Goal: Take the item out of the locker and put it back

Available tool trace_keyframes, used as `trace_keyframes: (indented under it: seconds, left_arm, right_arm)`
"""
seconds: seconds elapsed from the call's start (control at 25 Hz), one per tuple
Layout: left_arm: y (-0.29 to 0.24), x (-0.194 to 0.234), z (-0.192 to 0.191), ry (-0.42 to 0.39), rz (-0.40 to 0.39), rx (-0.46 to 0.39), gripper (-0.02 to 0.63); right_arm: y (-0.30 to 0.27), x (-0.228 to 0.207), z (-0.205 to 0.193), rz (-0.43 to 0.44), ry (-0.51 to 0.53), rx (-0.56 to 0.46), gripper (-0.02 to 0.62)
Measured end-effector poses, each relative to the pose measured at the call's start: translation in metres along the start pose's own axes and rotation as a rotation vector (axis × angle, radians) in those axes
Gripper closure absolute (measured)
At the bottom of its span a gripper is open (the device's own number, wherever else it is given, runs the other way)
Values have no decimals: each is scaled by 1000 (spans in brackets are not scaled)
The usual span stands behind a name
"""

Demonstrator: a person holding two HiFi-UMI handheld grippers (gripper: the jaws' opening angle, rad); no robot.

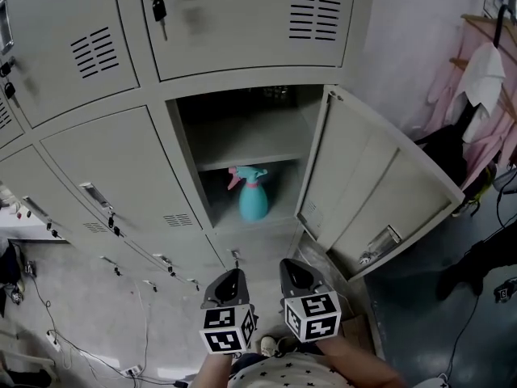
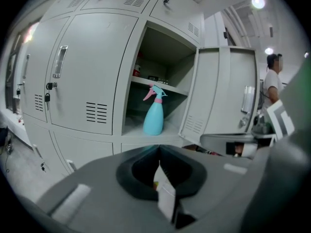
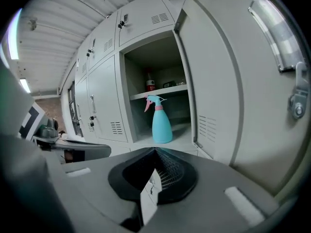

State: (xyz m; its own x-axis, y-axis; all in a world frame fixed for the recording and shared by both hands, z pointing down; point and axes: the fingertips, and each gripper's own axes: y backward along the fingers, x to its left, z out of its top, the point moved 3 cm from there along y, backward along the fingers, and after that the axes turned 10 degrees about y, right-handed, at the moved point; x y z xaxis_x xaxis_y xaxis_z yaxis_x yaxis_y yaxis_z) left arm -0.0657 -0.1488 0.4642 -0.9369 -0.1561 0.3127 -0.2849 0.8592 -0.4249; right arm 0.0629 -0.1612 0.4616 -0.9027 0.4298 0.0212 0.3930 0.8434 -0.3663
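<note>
A teal spray bottle [image 1: 252, 194] with a pink trigger stands upright on the floor of the open locker [image 1: 242, 140], below its shelf. It also shows in the left gripper view as the bottle [image 2: 155, 113] and in the right gripper view as the bottle [image 3: 161, 121]. Both grippers are held low in front of the locker, well short of the bottle. My left gripper [image 1: 232, 275] is shut with nothing between its tips. My right gripper [image 1: 289, 267] is shut too and holds nothing.
The locker door [image 1: 380, 192] swings out to the right, close beside my right gripper. Closed lockers [image 1: 113, 176] with keys fill the left. Small items sit on the upper shelf [image 3: 155, 85]. A person [image 2: 272, 81] stands at the far right. Cables [image 1: 48, 330] lie on the floor.
</note>
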Motion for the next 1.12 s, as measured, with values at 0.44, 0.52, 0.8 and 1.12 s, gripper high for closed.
trace_keyframes:
  seconds: [0.44,0.52,0.8,1.12]
  left_arm:
    - [2,-5,4,-16,-11,-5,600]
    - [4,-4,4,-13,-7,-4,600]
    - [7,-1,4,-13,2,-2,600]
    - [9,2,1,-11,14,3,600]
  right_arm:
    - [2,0,-4,5,6,10,598]
    - [2,1,-4,7,2,12,598]
    - [2,6,-3,16,3,9,598]
    - [5,9,-4,30,4,16,598]
